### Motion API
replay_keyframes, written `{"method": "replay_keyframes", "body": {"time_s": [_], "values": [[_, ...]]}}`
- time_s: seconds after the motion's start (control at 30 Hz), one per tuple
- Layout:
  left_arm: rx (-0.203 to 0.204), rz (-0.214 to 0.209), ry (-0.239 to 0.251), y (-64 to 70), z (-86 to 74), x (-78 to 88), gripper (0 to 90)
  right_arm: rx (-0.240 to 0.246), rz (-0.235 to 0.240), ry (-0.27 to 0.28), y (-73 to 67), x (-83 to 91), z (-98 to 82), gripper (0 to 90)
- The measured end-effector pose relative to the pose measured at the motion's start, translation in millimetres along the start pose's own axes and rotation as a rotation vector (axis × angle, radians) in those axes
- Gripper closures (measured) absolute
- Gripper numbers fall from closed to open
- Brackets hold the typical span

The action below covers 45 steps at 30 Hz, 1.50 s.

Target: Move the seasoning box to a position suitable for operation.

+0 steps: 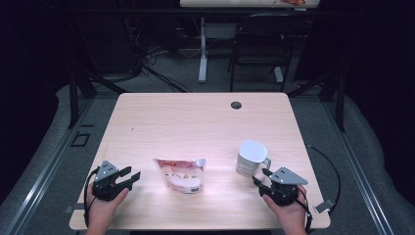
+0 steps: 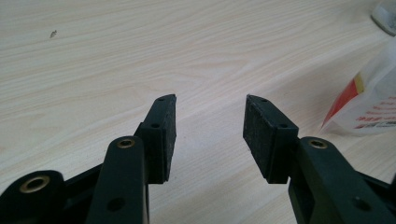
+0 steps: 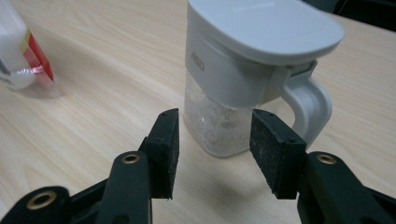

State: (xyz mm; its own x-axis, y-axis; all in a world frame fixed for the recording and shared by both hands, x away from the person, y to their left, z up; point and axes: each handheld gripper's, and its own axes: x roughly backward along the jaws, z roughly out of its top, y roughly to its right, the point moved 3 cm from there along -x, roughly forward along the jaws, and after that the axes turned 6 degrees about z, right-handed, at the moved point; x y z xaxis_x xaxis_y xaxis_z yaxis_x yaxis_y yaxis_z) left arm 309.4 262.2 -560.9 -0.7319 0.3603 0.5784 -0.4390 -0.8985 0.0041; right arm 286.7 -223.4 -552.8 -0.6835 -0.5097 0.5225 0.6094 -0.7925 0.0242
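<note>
A white pouch with red print and a spout cap [image 1: 181, 174] lies flat near the table's front middle; its edge shows at the right of the left gripper view [image 2: 369, 100]. A clear jug with a white lid and handle [image 1: 252, 158], holding white grains, stands upright to the pouch's right. My left gripper [image 1: 131, 175] rests open at the front left, a short way left of the pouch, nothing between its pads [image 2: 163, 135]. My right gripper [image 1: 260, 176] is open just in front of the jug [image 3: 243, 79], jaws pointing at its lower body without touching.
The light wooden table [image 1: 195, 122] has a dark cable hole [image 1: 236, 105] near its far edge. A black chair [image 1: 262, 44] and a white table leg [image 1: 202, 46] stand on the floor beyond. A cable [image 1: 329, 164] loops off the table's right side.
</note>
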Motion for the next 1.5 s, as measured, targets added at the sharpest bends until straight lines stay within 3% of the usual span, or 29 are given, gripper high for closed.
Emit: {"method": "replay_keyframes", "body": {"time_s": [0.1, 0.17, 0.43, 0.63, 0.8, 1.0, 1.4, 1.5], "values": [[0.012, -0.009, 0.007, -0.2, 0.0, -0.1, 56.3, -0.007, -0.012, -0.043, 3.1, -0.8, -3.0, 56.8], [0.017, -0.017, -0.009, -0.5, -1.1, -1.0, 56.3, -0.012, -0.013, -0.043, 4.3, 0.0, -2.9, 56.8], [0.032, -0.014, -0.029, -4.3, -2.3, -2.2, 56.3, -0.033, -0.03, -0.023, 9.9, 3.1, -3.5, 61.0], [0.054, -0.013, -0.002, -5.3, -0.8, 0.3, 55.6, -0.034, -0.029, -0.009, 9.5, 5.3, -4.6, 56.9], [0.047, -0.018, 0.0, -5.2, 0.3, -1.8, 55.3, -0.043, -0.05, 0.003, 11.3, 7.4, -4.3, 57.0], [0.055, -0.02, 0.0, -5.8, 0.4, -0.9, 55.3, -0.081, -0.092, 0.002, 21.4, 7.7, -4.3, 63.0], [0.068, -0.017, -0.002, -6.9, -2.3, -0.3, 55.0, -0.081, -0.161, -0.001, 34.8, -6.4, -1.4, 58.6], [0.067, -0.017, -0.004, -7.3, -2.9, 0.3, 55.0, -0.089, -0.156, -0.005, 39.0, -10.0, -1.4, 59.3]]}}
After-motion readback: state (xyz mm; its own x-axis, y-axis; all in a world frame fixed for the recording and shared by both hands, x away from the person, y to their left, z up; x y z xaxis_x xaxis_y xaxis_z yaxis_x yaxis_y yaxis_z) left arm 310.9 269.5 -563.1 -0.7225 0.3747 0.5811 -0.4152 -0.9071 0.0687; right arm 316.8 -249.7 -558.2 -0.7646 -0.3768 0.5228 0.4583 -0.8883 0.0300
